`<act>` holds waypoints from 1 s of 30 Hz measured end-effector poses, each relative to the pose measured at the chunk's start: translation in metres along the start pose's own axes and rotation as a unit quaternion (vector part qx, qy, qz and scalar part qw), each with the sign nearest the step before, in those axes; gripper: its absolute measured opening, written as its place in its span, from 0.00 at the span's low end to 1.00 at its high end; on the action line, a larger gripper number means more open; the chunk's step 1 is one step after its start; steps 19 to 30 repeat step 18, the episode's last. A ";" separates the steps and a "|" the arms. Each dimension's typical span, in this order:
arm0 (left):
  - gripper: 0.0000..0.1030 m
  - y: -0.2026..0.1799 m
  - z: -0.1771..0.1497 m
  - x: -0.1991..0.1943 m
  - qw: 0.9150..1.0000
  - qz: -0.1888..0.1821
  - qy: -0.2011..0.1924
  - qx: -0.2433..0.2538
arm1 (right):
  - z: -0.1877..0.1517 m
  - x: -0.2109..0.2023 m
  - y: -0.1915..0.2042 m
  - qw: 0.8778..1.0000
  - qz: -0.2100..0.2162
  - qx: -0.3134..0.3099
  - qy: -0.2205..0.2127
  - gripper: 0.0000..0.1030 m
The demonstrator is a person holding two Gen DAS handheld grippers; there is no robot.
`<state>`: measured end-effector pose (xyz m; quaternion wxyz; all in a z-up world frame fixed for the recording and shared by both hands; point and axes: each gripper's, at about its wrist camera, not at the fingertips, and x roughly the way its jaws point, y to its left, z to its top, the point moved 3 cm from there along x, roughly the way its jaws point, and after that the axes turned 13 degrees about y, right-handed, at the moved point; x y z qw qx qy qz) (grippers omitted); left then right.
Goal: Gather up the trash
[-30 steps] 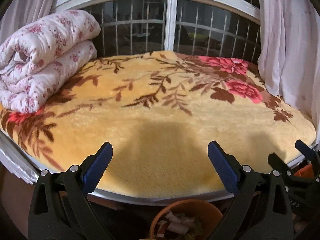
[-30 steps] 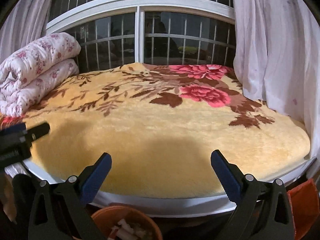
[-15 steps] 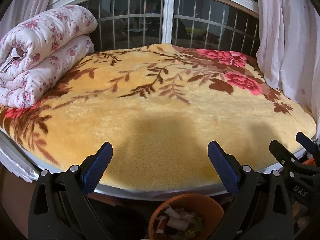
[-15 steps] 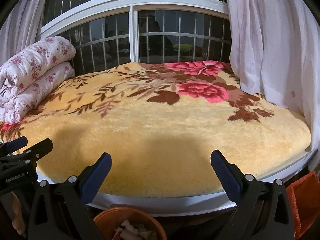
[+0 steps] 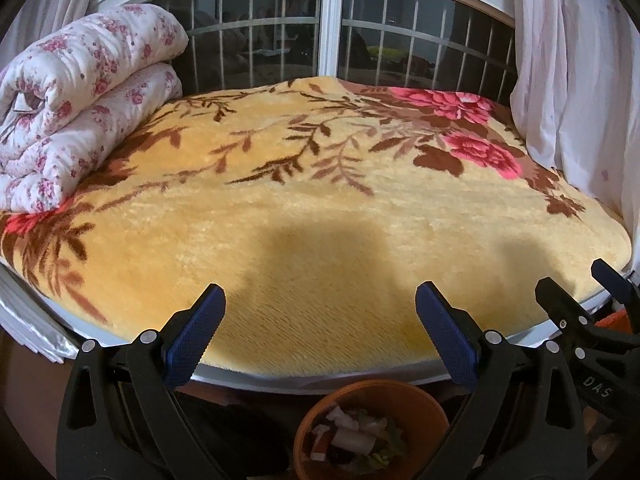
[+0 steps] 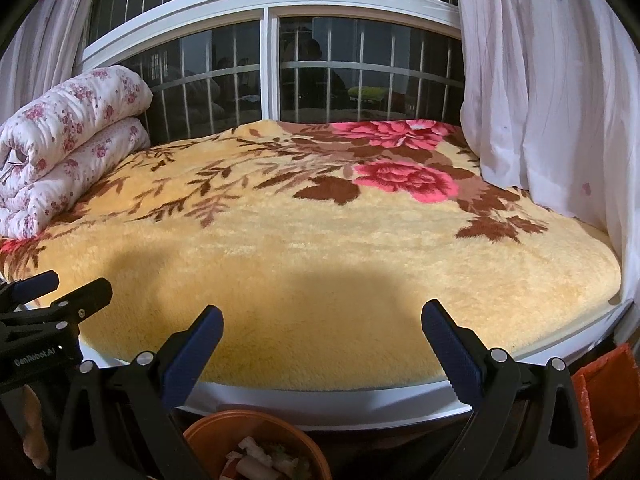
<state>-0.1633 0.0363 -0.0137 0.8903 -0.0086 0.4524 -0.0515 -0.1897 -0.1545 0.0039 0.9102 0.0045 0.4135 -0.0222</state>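
An orange bin [image 5: 420, 404] with white and green scraps of trash [image 5: 352, 436] in it stands on the floor below the bed's front edge. It also shows in the right wrist view [image 6: 216, 436]. My left gripper [image 5: 320, 320] is open and empty, above the bin, facing the bed. My right gripper [image 6: 322, 330] is open and empty, above and right of the bin. The right gripper shows at the right edge of the left wrist view [image 5: 584, 292]. The left gripper shows at the left edge of the right wrist view [image 6: 56, 292]. I see no loose trash on the blanket.
A yellow floral blanket [image 5: 320, 208] covers the bed by a barred window [image 5: 328, 32]. A folded white floral quilt [image 5: 76, 96] lies at the back left. White curtains [image 5: 576, 80] hang at the right. An orange bag [image 6: 600, 400] sits low at the right.
Both grippers have drawn back and tilted a little, so more of the orange bin shows below them. Both stay open and empty.
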 end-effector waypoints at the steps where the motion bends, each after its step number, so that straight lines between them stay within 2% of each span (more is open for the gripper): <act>1: 0.91 0.000 0.000 0.001 1.000 0.000 0.002 -0.001 | -0.001 0.000 0.000 1.000 -0.001 0.001 0.001 0.95; 5: 0.91 0.002 -0.001 0.000 1.000 0.017 -0.004 -0.008 | -0.003 0.002 -0.005 1.000 -0.002 0.003 0.001 0.95; 30: 0.91 0.011 -0.001 0.003 1.000 0.015 -0.002 -0.027 | -0.002 0.003 -0.010 1.000 -0.002 0.005 0.004 0.95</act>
